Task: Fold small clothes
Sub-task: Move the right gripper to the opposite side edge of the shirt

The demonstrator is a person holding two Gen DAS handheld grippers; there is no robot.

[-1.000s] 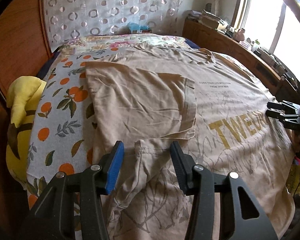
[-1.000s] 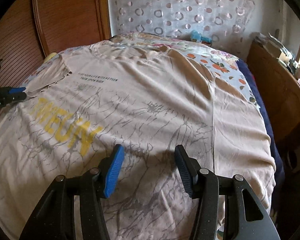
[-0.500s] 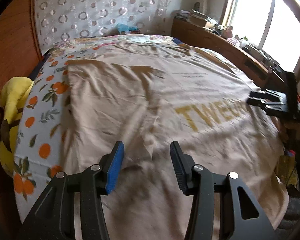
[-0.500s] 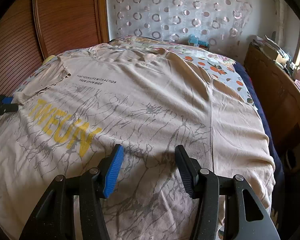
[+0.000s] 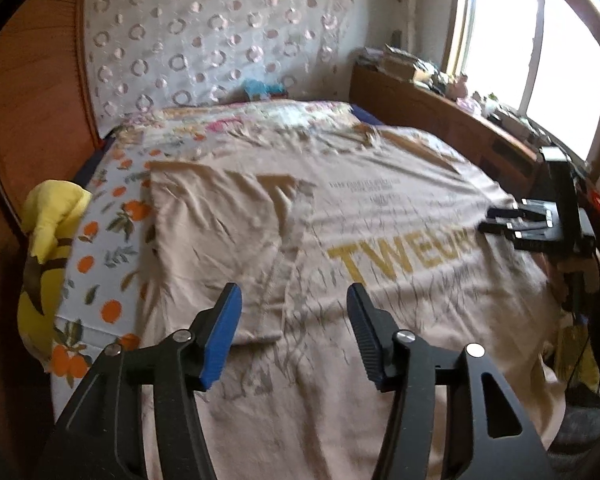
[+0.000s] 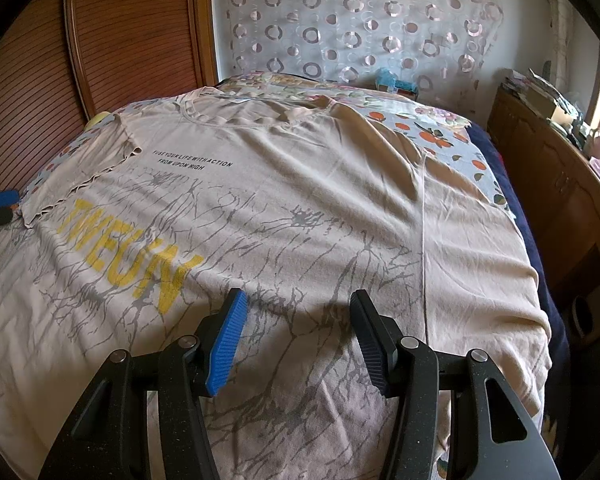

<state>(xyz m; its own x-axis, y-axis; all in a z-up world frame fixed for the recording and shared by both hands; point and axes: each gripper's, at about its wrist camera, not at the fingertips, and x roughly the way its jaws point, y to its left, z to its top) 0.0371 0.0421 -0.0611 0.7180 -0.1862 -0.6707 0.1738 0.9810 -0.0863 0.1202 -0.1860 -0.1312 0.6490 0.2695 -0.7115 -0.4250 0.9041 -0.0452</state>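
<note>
Right wrist: T-shirt (image 6: 284, 208) collar toward headboard.

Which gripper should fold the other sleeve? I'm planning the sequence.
Right, probably. The right gripper hangs open over the t-shirt near the unfolded sleeve; the left gripper sits by the folded side.

A beige T-shirt (image 6: 284, 184) lies spread front-up across the bed (image 6: 436, 136), its neckline toward the head end. Yellow block letters and grey, crack-like streaks cover the chest and lower body, with two lines of small black text above them. One side, sleeve included, is folded inward over the front (image 5: 220, 236); the opposite side lies flat, reaching the bed's other edge.
</note>
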